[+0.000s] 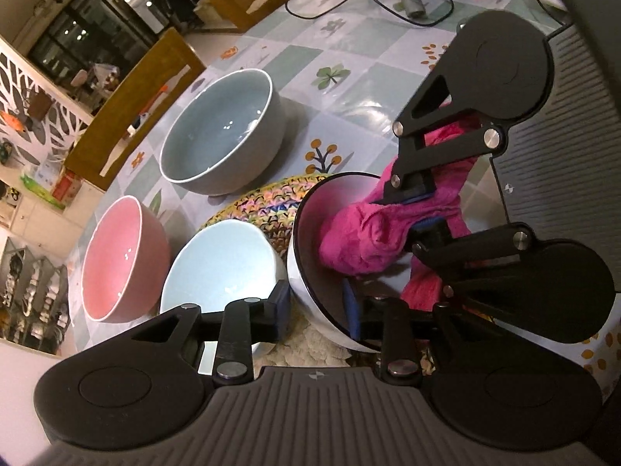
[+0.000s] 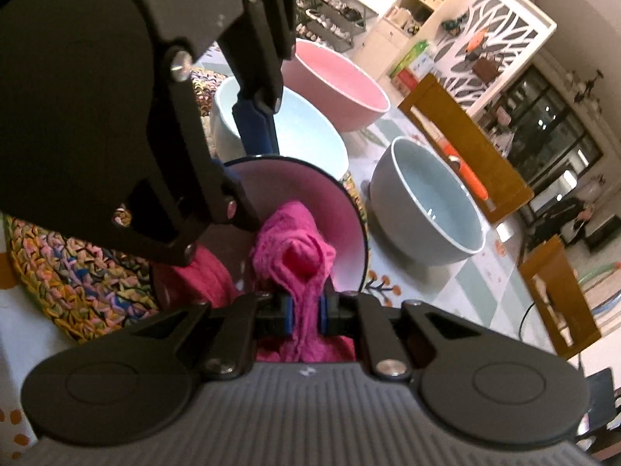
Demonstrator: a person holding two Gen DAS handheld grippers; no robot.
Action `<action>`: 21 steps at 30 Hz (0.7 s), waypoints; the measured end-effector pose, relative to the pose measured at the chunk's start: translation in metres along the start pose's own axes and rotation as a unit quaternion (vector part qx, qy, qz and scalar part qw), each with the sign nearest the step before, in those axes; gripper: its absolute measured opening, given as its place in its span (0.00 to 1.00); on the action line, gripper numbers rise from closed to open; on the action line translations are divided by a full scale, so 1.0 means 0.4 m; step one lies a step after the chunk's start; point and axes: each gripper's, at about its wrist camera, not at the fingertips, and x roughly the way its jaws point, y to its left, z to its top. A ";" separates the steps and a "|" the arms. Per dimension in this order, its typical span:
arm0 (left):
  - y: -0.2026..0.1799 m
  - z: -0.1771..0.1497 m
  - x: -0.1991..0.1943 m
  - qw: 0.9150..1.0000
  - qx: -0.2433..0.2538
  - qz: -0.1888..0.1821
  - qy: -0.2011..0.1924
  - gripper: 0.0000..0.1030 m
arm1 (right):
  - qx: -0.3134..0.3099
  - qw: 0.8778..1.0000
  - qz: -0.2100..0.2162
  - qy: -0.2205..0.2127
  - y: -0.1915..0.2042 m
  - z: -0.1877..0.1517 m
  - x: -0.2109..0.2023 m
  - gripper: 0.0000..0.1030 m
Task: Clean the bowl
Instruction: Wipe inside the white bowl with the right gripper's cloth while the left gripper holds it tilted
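A white bowl with a dark rim (image 1: 306, 272) (image 2: 349, 233) is tilted on its side over the braided mat. My left gripper (image 1: 318, 306) is shut on the bowl's rim, one blue pad outside and one inside. My right gripper (image 2: 304, 310) is shut on a magenta cloth (image 2: 295, 248), which is pressed into the bowl's inside. In the left wrist view the right gripper (image 1: 419, 209) comes in from the right with the cloth (image 1: 361, 240) bunched inside the bowl.
A light blue bowl (image 1: 217, 268), a pink bowl (image 1: 116, 260) and a grey bowl (image 1: 221, 128) stand on the patterned tablecloth (image 1: 349, 89). A multicoloured braided mat (image 2: 70, 272) lies under the held bowl. Wooden chairs (image 1: 132, 105) line the table's far edge; cables lie at the back.
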 end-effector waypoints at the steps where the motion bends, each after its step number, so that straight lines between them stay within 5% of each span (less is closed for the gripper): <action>1: 0.001 0.001 0.000 1.000 -0.005 -0.003 0.000 0.31 | 0.007 1.000 0.004 0.003 -0.002 0.002 0.004 0.12; 16: 0.008 -0.024 0.035 0.993 -0.101 -0.044 0.034 0.35 | 0.167 0.984 0.050 0.031 -0.009 0.004 0.039 0.12; 21: 0.015 -0.034 0.040 0.992 -0.113 -0.051 0.030 0.29 | 0.202 0.977 0.068 0.024 -0.013 0.002 0.041 0.12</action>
